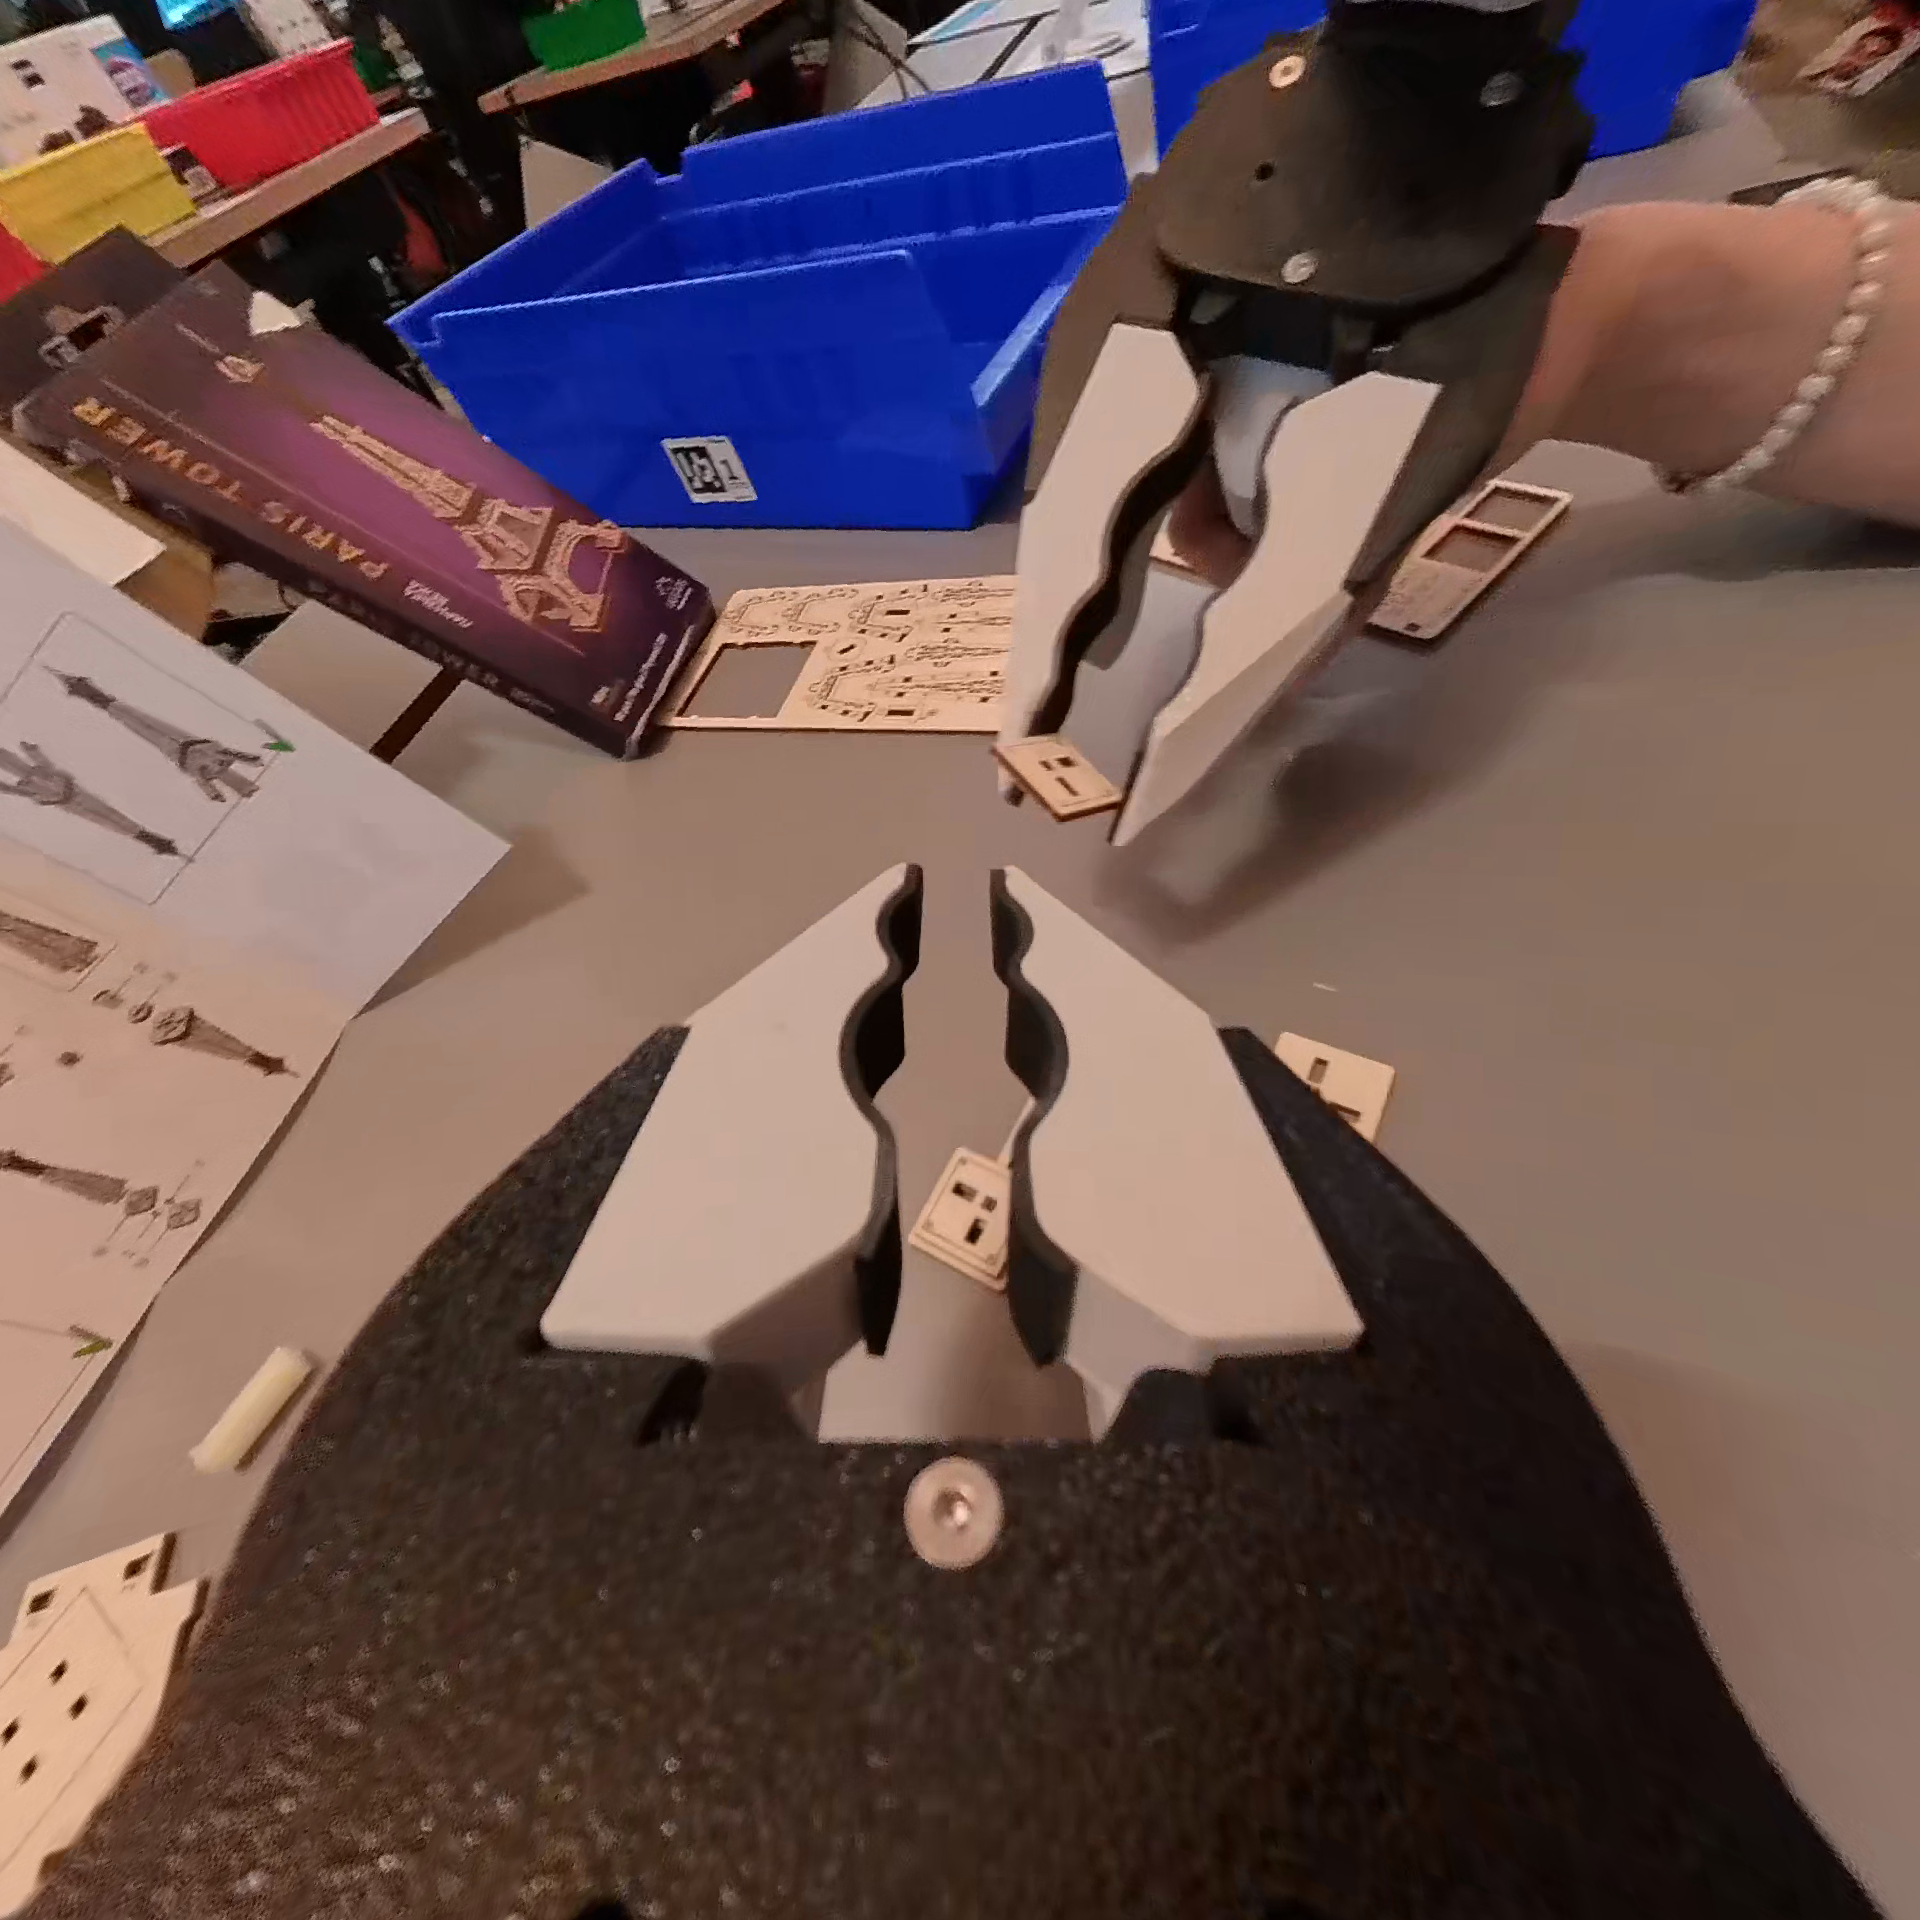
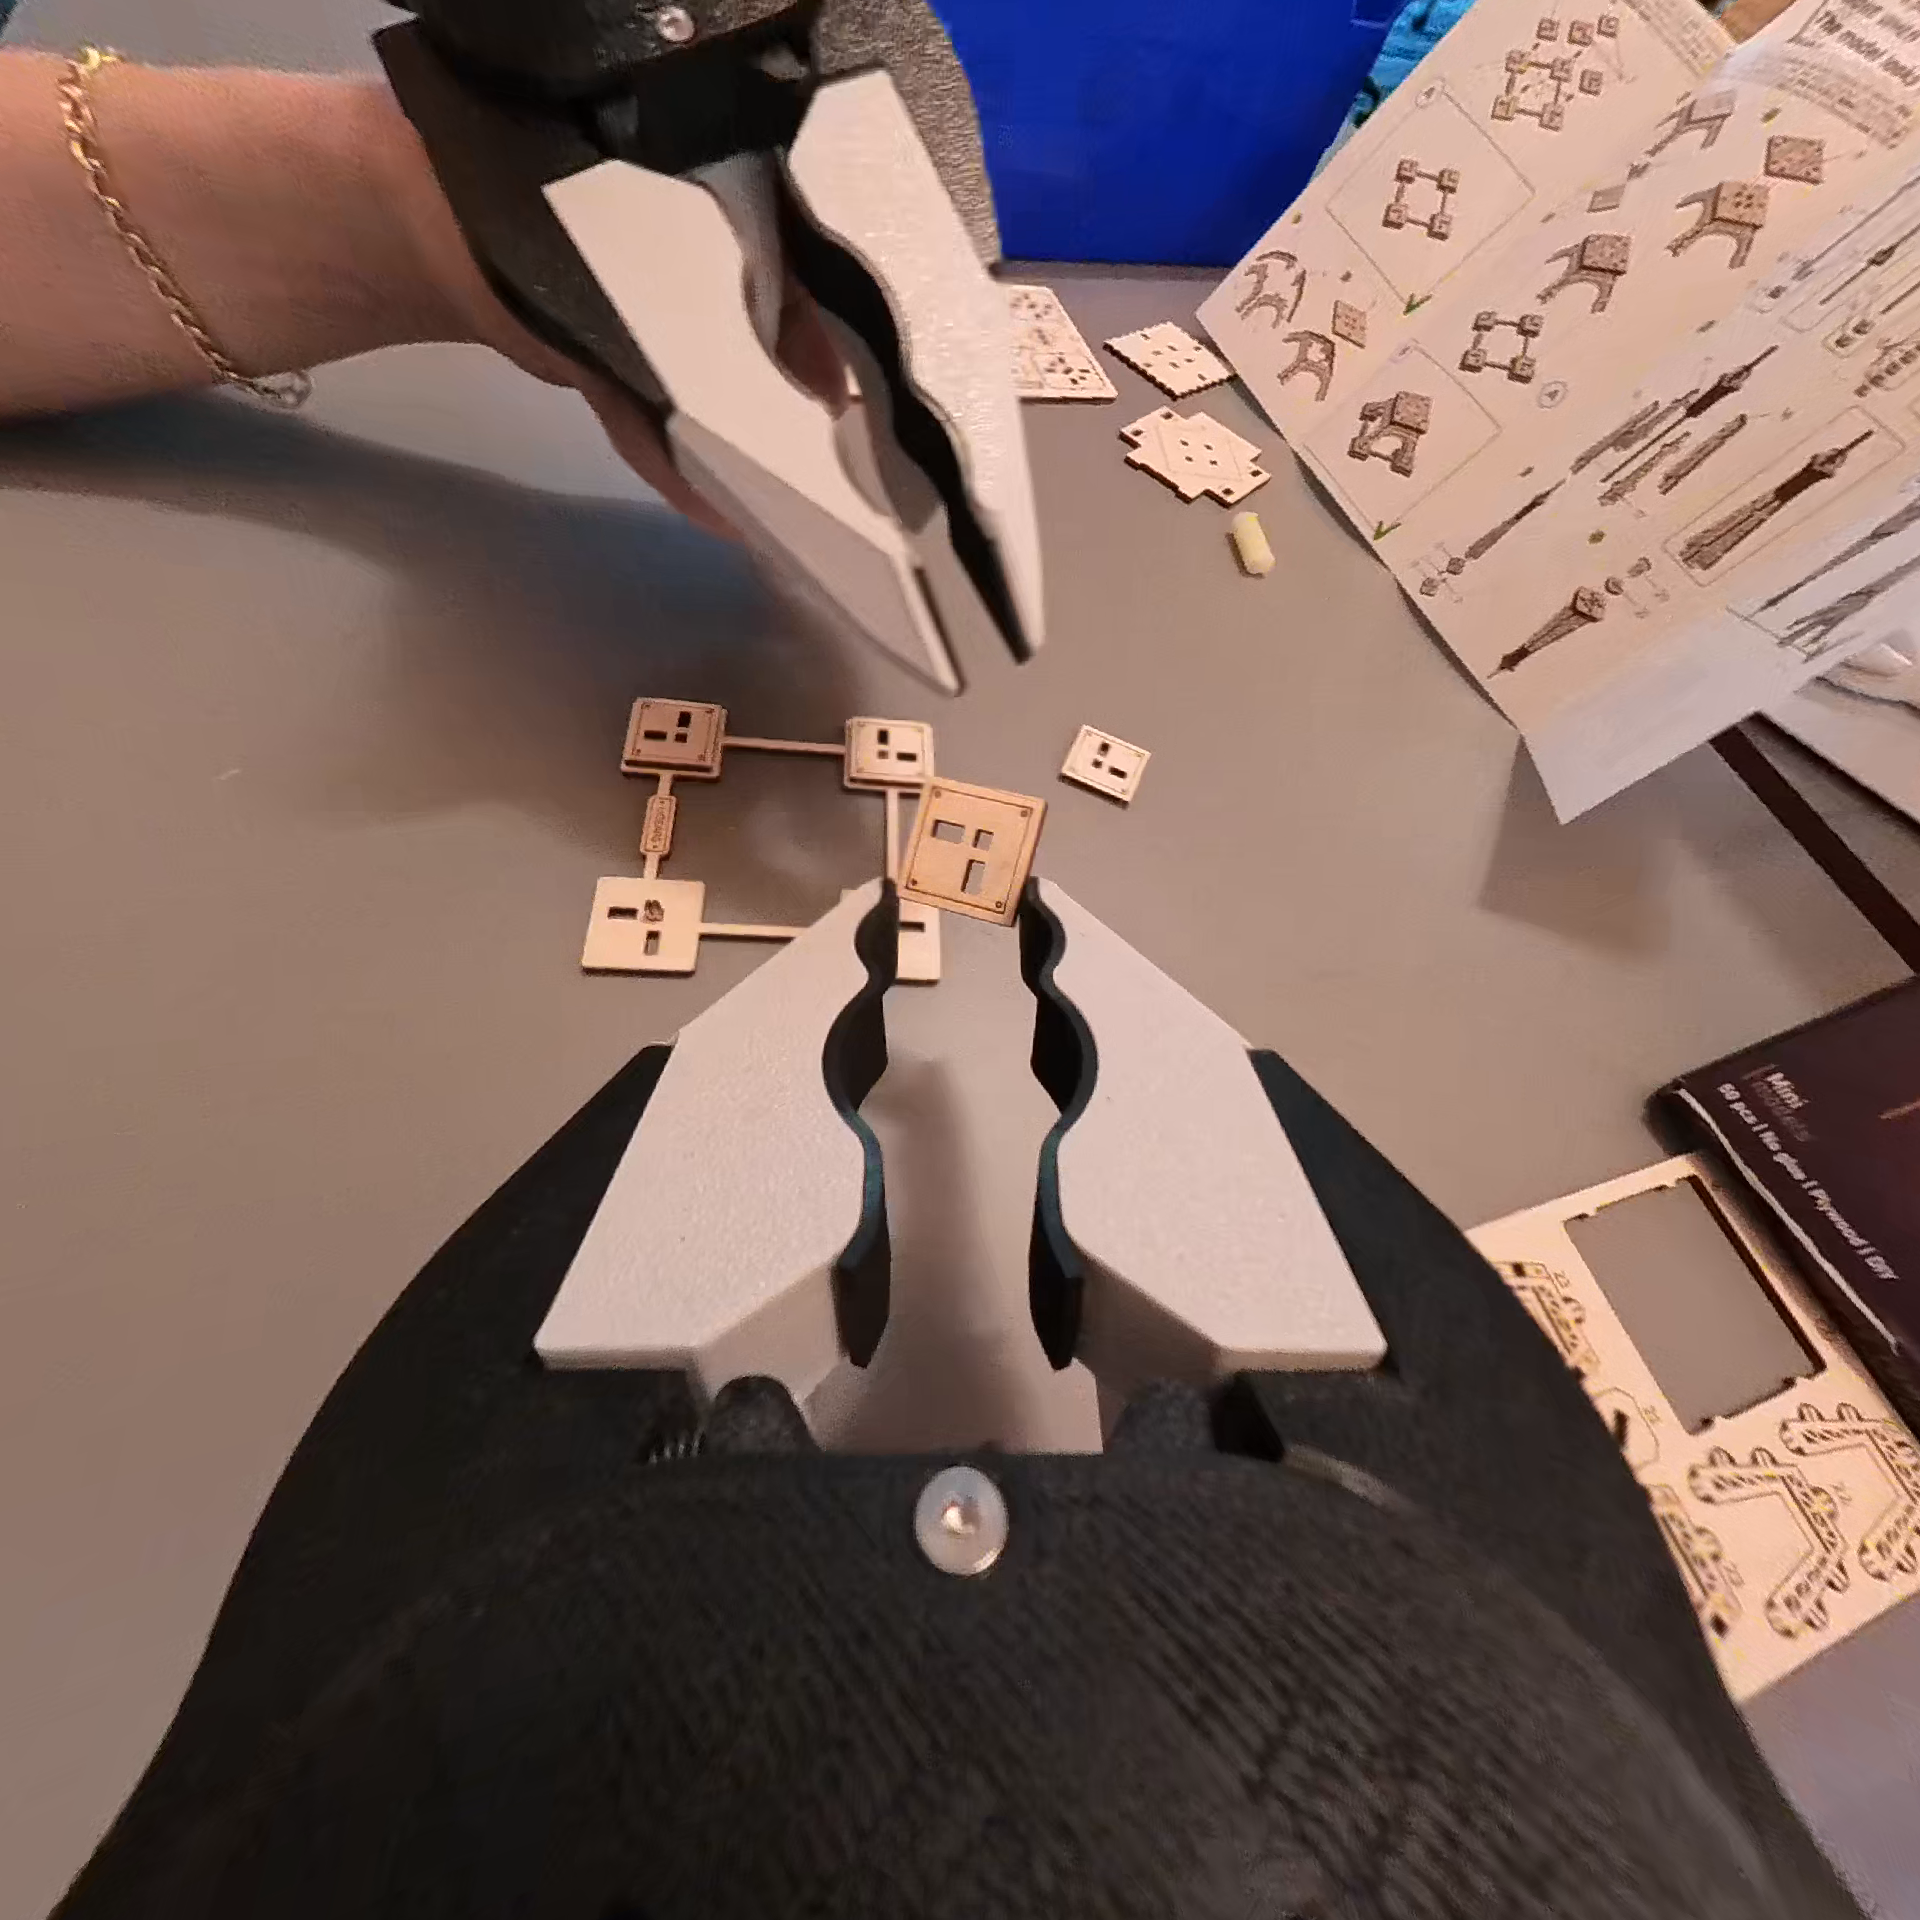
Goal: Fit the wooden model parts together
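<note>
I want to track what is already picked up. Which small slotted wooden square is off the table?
The darker square pinched at the tips of the right tongs, tilted. The loose pale square and the frame's four squares lie flat.

The bench point(image 1: 1558, 1039) has a plain grey, matte top under soft, even light. At its far edge stands a blue plastic bin point(image 1: 748, 343), with more blue bins point(image 1: 1226, 62) to the far right. Farther off at the left are brown-topped tables point(image 1: 301, 177) carrying a red bin point(image 1: 260, 104), a yellow bin point(image 1: 94, 192) and a green bin point(image 1: 582, 31).
</note>
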Tool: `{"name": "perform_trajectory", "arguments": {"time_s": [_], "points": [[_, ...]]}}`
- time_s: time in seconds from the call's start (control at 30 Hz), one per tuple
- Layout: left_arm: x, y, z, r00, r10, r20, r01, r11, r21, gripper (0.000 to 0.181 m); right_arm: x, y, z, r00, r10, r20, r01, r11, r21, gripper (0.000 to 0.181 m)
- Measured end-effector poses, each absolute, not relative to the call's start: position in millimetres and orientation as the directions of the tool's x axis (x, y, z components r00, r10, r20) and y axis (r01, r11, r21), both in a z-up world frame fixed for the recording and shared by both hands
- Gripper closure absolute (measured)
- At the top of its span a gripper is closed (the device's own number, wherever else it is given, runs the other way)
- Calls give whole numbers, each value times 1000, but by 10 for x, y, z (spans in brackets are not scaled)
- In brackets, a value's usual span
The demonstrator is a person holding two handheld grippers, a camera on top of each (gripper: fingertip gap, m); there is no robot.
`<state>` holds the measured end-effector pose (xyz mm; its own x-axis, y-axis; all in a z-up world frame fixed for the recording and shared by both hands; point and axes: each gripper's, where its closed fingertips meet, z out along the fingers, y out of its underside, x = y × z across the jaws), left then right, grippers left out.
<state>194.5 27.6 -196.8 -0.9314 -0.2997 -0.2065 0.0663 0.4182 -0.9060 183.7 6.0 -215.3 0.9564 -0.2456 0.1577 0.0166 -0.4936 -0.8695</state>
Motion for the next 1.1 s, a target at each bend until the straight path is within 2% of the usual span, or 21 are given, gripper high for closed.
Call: {"name": "perform_trajectory", "arguments": {"time_s": [0.3, 0.73, 1.1], "points": [[1926, 245, -2032, -936, -298, -187, 36, 450, -893, 176, 1957, 9, -2284, 897, -245, 368, 140, -631, -763, 159], [1886, 210, -2069, -942, -277, -192, 43, 467, -883, 181, 1958, 25, -2213, 884, -248, 395, 176, -606, -776, 159], [1828, 210, -2023, -959, -264, -105, -22, 436, -899, 181, 1920, 49, -2222, 882, -212, 420, 216, -612, -761, 159]]}}
